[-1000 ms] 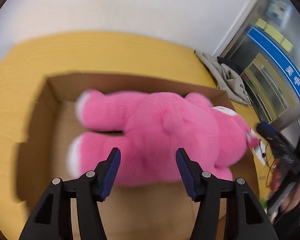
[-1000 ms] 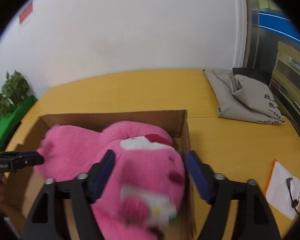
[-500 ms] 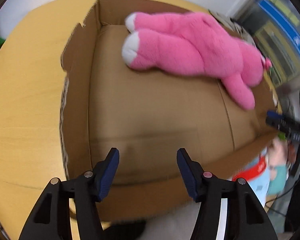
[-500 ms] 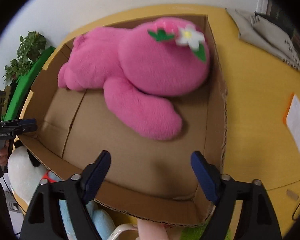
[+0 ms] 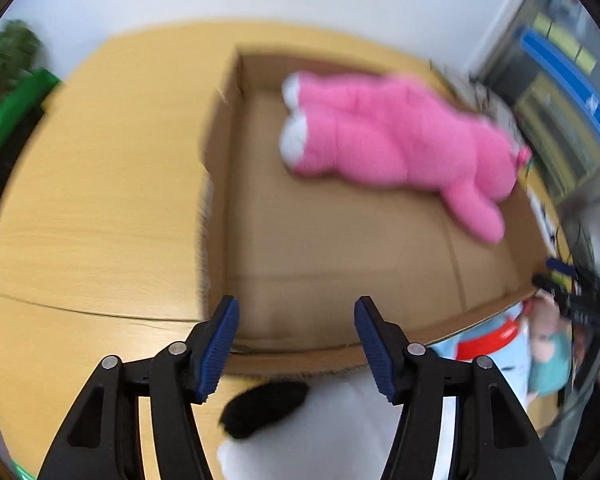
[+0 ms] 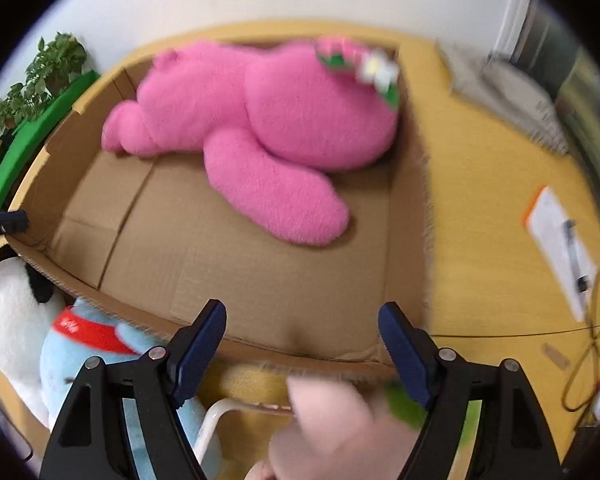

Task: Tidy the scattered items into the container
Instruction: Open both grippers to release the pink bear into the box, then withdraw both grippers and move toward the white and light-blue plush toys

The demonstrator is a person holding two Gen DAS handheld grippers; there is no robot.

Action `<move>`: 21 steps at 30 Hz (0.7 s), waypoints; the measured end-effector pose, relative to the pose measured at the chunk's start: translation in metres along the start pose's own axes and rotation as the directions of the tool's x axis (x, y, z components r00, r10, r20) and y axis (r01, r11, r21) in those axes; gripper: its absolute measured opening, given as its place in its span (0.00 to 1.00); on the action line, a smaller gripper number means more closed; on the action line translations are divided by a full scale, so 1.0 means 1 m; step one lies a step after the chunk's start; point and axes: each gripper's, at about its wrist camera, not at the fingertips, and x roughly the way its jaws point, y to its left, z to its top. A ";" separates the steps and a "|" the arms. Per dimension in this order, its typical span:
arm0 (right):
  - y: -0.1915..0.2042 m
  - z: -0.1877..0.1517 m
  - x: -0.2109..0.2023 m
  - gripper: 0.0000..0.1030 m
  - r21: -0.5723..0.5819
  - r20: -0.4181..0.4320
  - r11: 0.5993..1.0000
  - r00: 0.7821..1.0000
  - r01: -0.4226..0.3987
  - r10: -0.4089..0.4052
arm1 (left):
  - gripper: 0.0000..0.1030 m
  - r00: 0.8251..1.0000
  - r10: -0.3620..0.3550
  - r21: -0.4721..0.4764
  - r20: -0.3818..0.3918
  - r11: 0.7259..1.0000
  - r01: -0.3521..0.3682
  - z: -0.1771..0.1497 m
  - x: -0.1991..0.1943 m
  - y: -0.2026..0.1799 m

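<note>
A large pink plush bear lies inside the open cardboard box against its far wall. My left gripper is open and empty, above the box's near edge. My right gripper is open and empty, also above the near edge. A white plush with a black ear, a light blue plush with a red band and a pale pink plush lie outside the box, in front of it.
The box stands on a yellow wooden table. A grey folded cloth lies at the far right, a white card with an orange edge and cables at the right. A green plant stands at the left.
Both grippers let go of the pink bear, which now lies in the box, and pulled back and up to the box's near edge. Plush toys in front of the box came into view.
</note>
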 end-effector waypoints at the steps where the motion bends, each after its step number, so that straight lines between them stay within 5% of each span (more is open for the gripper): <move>1: 0.005 -0.004 -0.016 0.78 -0.010 0.061 1.000 0.998 0.001 -0.001 | 0.74 0.998 0.010 -0.009 0.058 1.000 -0.009 -0.005 -0.017 -0.003; 4: 0.021 -0.019 -0.066 0.80 -0.012 0.237 0.999 0.971 0.036 -0.032 | 1.00 0.970 0.035 -0.026 0.239 0.999 -0.030 -0.027 -0.069 -0.020; 8: 0.040 -0.038 -0.102 0.82 0.019 0.343 0.999 0.938 0.048 -0.051 | 1.00 0.920 0.079 0.007 0.384 0.996 -0.088 -0.066 -0.114 -0.047; 14: 0.060 -0.079 -0.128 0.82 0.071 0.417 0.993 0.902 0.091 -0.112 | 1.00 0.873 0.099 0.043 0.477 0.990 -0.136 -0.127 -0.121 -0.097; 21: 0.067 -0.112 -0.138 0.82 0.124 0.443 0.987 0.885 0.102 -0.147 | 1.00 0.862 0.101 0.125 0.497 0.974 -0.187 -0.169 -0.105 -0.133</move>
